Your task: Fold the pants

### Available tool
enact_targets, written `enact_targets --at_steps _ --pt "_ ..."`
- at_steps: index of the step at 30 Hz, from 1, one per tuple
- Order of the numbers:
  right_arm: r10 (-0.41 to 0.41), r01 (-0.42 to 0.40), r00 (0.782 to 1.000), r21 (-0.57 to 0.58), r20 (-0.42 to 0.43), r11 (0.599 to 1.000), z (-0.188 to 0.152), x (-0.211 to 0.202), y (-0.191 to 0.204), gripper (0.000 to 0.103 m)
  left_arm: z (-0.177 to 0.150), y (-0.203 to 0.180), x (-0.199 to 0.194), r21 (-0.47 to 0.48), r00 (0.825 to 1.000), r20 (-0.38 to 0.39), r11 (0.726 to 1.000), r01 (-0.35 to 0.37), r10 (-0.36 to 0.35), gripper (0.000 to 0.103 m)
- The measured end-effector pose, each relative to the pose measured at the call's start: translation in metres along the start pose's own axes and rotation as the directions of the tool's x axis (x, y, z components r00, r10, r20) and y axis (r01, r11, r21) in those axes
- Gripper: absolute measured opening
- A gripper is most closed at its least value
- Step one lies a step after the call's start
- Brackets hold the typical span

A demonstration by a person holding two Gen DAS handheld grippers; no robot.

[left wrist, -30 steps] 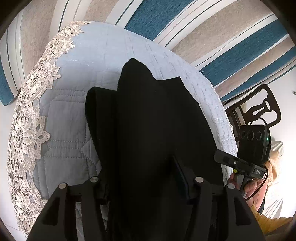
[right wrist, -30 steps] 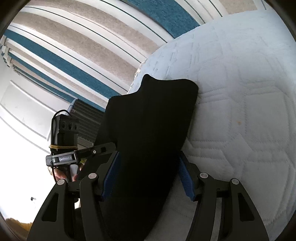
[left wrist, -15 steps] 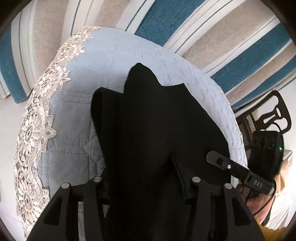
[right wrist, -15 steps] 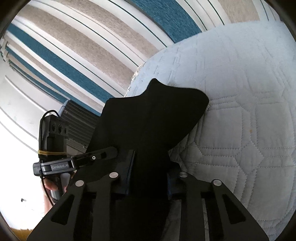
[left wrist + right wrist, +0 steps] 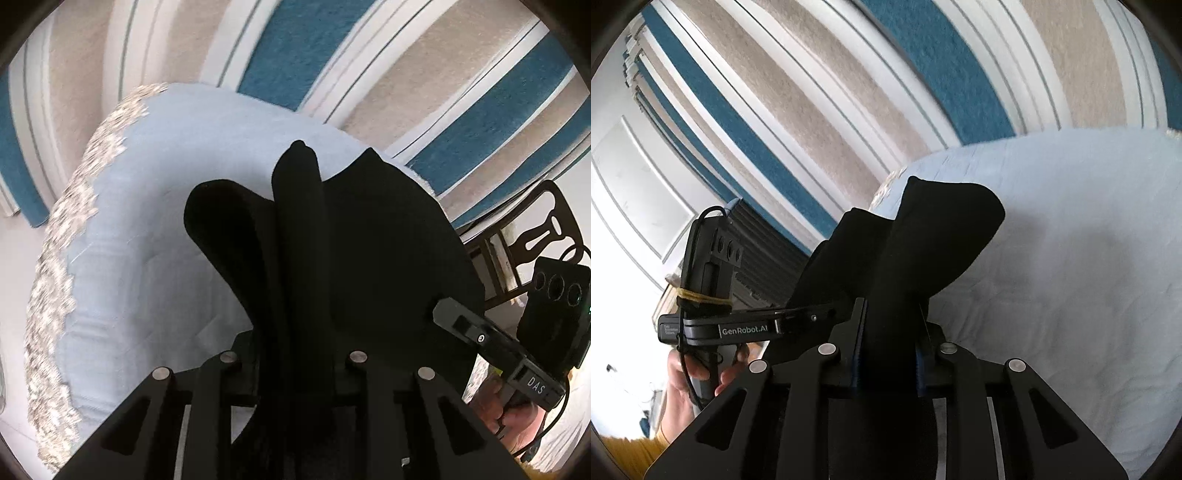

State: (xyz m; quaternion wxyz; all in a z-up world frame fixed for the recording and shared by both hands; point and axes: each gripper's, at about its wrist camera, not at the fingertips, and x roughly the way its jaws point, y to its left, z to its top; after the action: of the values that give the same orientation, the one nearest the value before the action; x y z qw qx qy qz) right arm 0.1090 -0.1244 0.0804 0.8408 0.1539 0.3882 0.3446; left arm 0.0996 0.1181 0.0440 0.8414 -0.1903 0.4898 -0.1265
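The black pants [image 5: 332,251] hang bunched between my two grippers above the pale blue quilted bedspread [image 5: 155,258]. My left gripper [image 5: 295,354] is shut on one bunch of the cloth, which rises in folds ahead of the fingers. My right gripper [image 5: 890,343] is shut on another bunch of the pants [image 5: 923,236]. In the left wrist view the right gripper [image 5: 461,325] touches the cloth at the right. In the right wrist view the left gripper [image 5: 798,317] holds the cloth at the left.
The bedspread [image 5: 1071,258] has a lace border [image 5: 62,258] at the left. Beyond it lies a striped blue, beige and white rug [image 5: 849,92]. A dark chair back [image 5: 546,229] stands at the right of the left wrist view.
Both grippers closed on the pants and lifted them off the bed. The cloth has bunched narrower between the fingers, and the views have tilted up toward the rug.
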Motion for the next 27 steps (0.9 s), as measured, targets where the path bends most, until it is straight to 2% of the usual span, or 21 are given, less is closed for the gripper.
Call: enact_targets --at_steps 5,12,27 --pt "-0.031 0.031 0.999 0.000 0.022 1.000 0.020 -0.023 -0.020 0.021 0.021 -0.034 0.014 0.041 1.000 0.005 0.999 0.023 -0.023 0.026" --pt "-0.111 0.111 0.993 -0.013 0.035 0.994 0.055 -0.049 -0.062 0.021 0.054 -0.075 0.061 0.047 0.996 -0.019 0.995 0.093 -0.092 0.026" --pt "-0.233 0.234 0.971 -0.017 0.052 0.972 0.103 -0.076 -0.160 0.021 0.118 -0.151 0.153 0.105 0.990 -0.065 0.986 0.130 -0.123 0.026"
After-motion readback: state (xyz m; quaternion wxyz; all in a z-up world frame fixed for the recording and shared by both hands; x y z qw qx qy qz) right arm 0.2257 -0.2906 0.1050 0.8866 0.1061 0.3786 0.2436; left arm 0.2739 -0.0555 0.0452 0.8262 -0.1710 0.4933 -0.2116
